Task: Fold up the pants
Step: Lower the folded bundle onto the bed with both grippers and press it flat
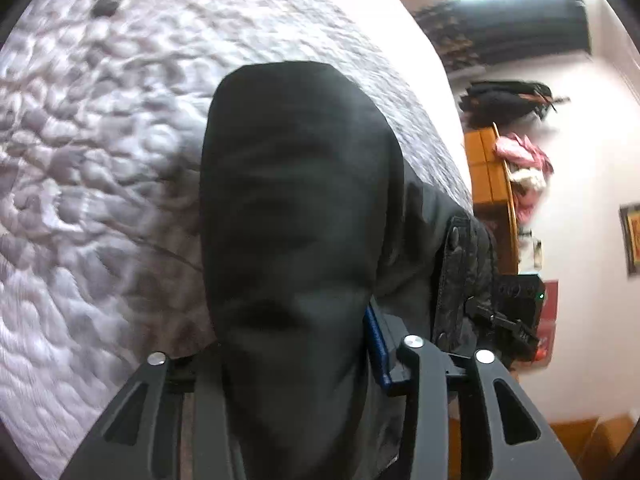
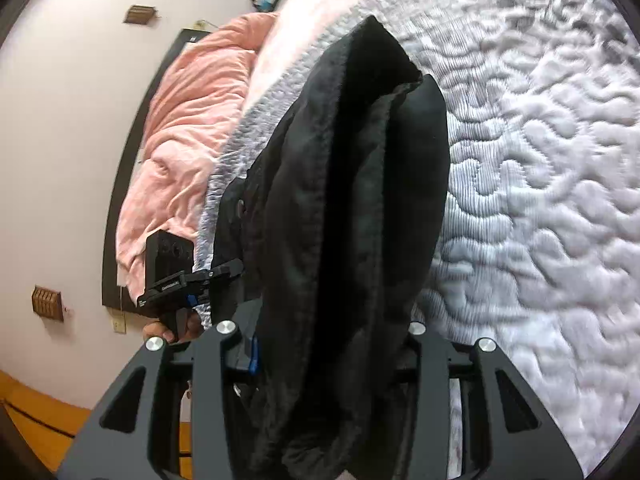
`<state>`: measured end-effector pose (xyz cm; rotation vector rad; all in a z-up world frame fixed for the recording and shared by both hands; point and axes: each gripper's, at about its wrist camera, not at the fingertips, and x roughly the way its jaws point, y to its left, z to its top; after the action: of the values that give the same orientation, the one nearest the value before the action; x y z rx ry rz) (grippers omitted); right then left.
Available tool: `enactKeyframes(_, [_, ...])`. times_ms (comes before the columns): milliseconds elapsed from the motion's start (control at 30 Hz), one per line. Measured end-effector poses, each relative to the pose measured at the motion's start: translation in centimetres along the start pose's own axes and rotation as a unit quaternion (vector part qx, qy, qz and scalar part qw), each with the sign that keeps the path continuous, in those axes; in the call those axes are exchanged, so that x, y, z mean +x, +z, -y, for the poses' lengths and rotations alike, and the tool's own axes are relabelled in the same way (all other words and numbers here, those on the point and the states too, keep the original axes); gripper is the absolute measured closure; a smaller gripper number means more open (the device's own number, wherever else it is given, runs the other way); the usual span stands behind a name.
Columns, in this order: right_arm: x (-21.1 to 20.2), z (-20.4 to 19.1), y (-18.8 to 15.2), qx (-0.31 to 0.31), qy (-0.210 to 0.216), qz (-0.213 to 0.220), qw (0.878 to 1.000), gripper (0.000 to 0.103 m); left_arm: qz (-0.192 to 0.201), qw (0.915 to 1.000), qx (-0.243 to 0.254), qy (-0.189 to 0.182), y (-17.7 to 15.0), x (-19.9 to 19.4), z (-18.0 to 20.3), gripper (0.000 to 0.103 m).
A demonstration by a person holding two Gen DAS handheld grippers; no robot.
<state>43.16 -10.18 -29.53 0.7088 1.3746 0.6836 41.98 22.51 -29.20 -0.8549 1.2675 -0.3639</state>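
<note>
The black pants (image 1: 296, 184) hang bunched over the quilted bed, lifted by both grippers. In the left wrist view my left gripper (image 1: 288, 352) is shut on a thick fold of them, and a blue pad (image 1: 376, 344) presses the cloth's right side. The waistband with its snaps (image 1: 460, 272) runs toward my right gripper (image 1: 516, 320). In the right wrist view my right gripper (image 2: 328, 352) is shut on a doubled fold of the pants (image 2: 360, 200), which hides its fingertips. My left gripper (image 2: 188, 280) shows at the left, held by a hand (image 2: 160, 332).
A grey-white quilted bedcover (image 1: 100, 160) lies under the pants. A pink blanket (image 2: 188, 140) lies heaped along the bed's edge by the wall. A wooden cabinet (image 1: 488, 184) with pink clothes on it stands by the far wall.
</note>
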Motion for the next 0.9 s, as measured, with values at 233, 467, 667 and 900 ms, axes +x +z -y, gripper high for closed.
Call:
enactKeyframes(233, [0.1,0.6,0.0,-0.003,-0.073,-0.004,0.997,0.027,0.008,0.9995,-0.025,-0.017,-0.7,-0.7,-3.0,0.034])
enactKeyframes(467, [-7.5,-5.1,1.1,-0.097,-0.164,0.112,0.975,0.027,0.117,0.9878,0.048,0.091,1.1,-6.6,1.1,0.017])
enactKeyframes(667, [-3.6,-7.2,3.6,-0.091,-0.122,0.083,0.985,0.032,0.111,0.9798,0.027,0.164,5.0,-3.7,2.5,0.013])
enactKeyframes(900, [0.1,-1.5,4.8,-0.001,-0.124,0.046,0.991,0.054,0.092,0.9767,0.004,0.193,5.7,-2.0,0.4,0.006])
